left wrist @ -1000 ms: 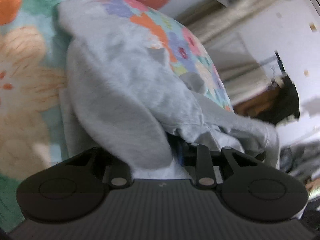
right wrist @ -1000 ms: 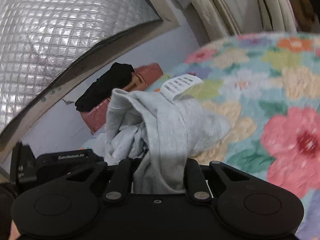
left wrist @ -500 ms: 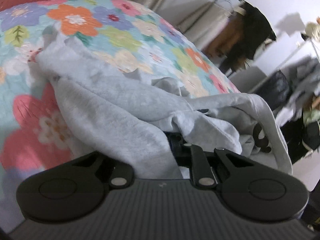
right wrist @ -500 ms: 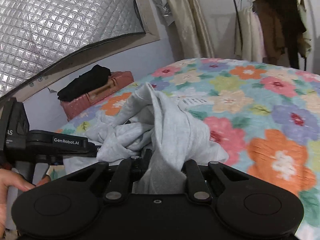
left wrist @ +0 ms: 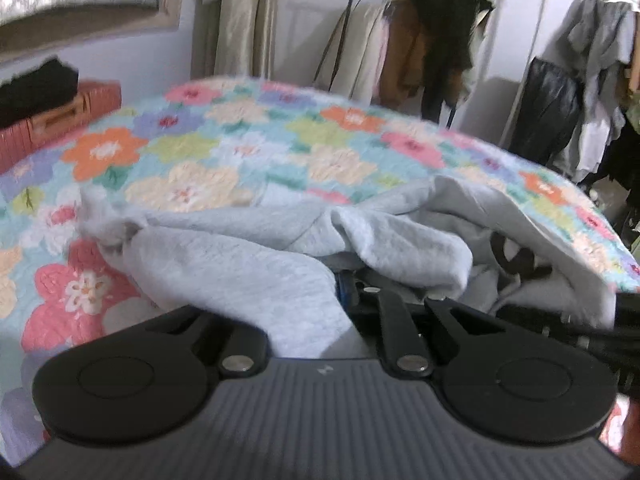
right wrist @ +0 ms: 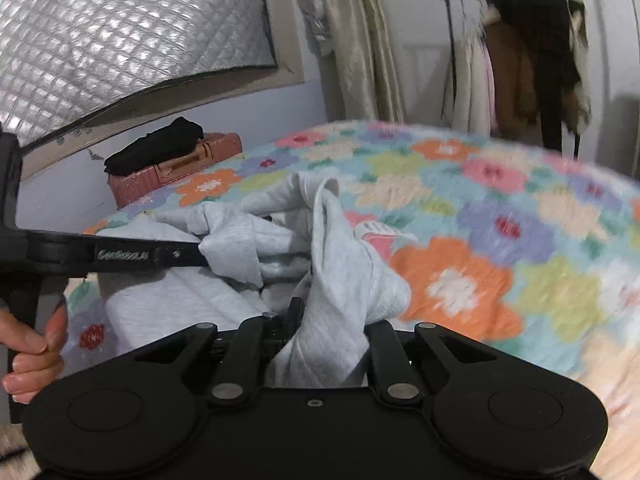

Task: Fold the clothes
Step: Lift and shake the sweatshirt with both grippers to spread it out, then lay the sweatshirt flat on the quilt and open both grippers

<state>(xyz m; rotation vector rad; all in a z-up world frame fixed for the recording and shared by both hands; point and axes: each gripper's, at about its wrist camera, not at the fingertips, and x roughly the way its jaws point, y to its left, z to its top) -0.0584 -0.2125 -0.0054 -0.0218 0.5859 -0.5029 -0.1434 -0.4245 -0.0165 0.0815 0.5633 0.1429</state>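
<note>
Left gripper (left wrist: 352,280) and right gripper (right wrist: 320,312) each clamp the grey garment (left wrist: 240,268). The left's jaws have just been closing on it. It lies bunched at frame centre on the floral bedspread (left wrist: 340,160).

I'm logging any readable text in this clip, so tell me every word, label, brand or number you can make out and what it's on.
"GenRobot.AI", blurred and only just readable: white lettering on the side of the left gripper, seen from the right wrist view.
White tag lying by the grey garment: print too blurred to read.
Black marks on the garment, left wrist view: partly hidden by folds, not readable.
Small emblem on the gripper body: a mark, not text.
</note>
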